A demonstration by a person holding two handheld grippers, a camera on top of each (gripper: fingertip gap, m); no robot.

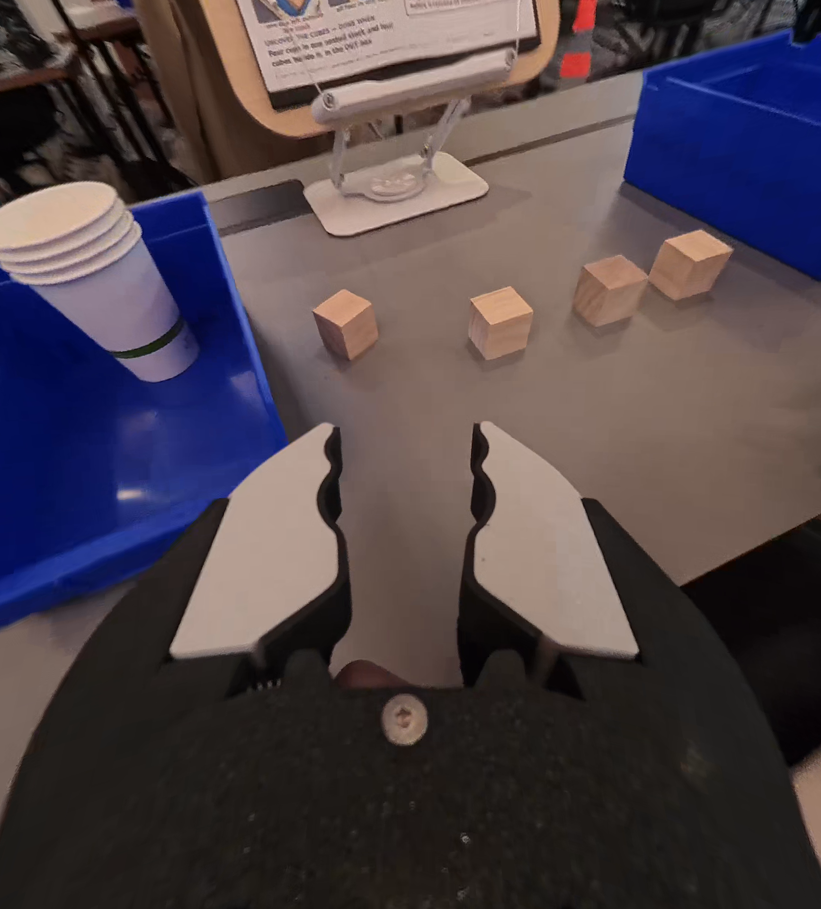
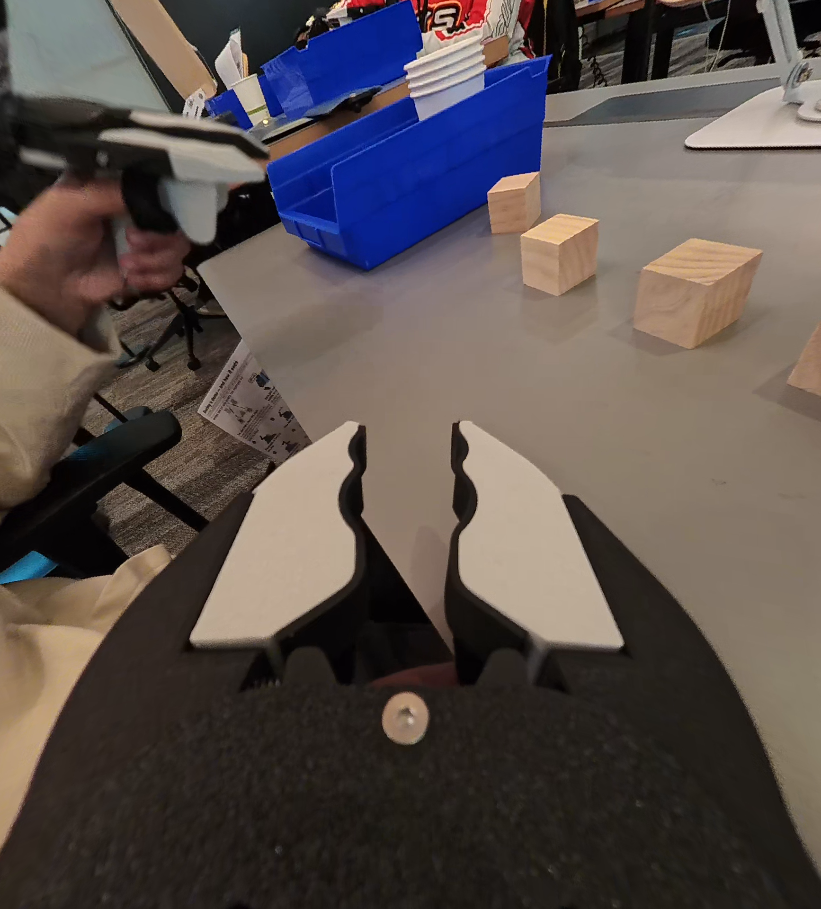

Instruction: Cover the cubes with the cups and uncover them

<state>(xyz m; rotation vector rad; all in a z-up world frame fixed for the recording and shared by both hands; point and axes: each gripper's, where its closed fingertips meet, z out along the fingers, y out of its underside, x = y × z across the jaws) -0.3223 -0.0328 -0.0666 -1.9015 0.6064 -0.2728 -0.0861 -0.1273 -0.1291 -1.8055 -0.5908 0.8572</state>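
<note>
Several bare wooden cubes stand in a row on the grey table (image 1: 448,423); the leftmost cube (image 1: 345,323) is nearest the cups. They also show in the right wrist view, the nearest full one being a cube (image 2: 696,292). A nested stack of white paper cups (image 1: 89,275) stands upright in the left blue bin (image 1: 103,492), and it shows in the right wrist view (image 2: 448,78). My left gripper (image 1: 406,433) is open and empty, hovering near the table's front edge beside that bin. My right gripper (image 2: 407,430) is open and empty over the table, left of the cubes.
A second blue bin (image 1: 753,147) sits at the back right. A white stand (image 1: 396,196) holding an instruction board is at the back centre. In the right wrist view a hand holds the left gripper (image 2: 152,157) off the table's edge, above a chair (image 2: 84,482).
</note>
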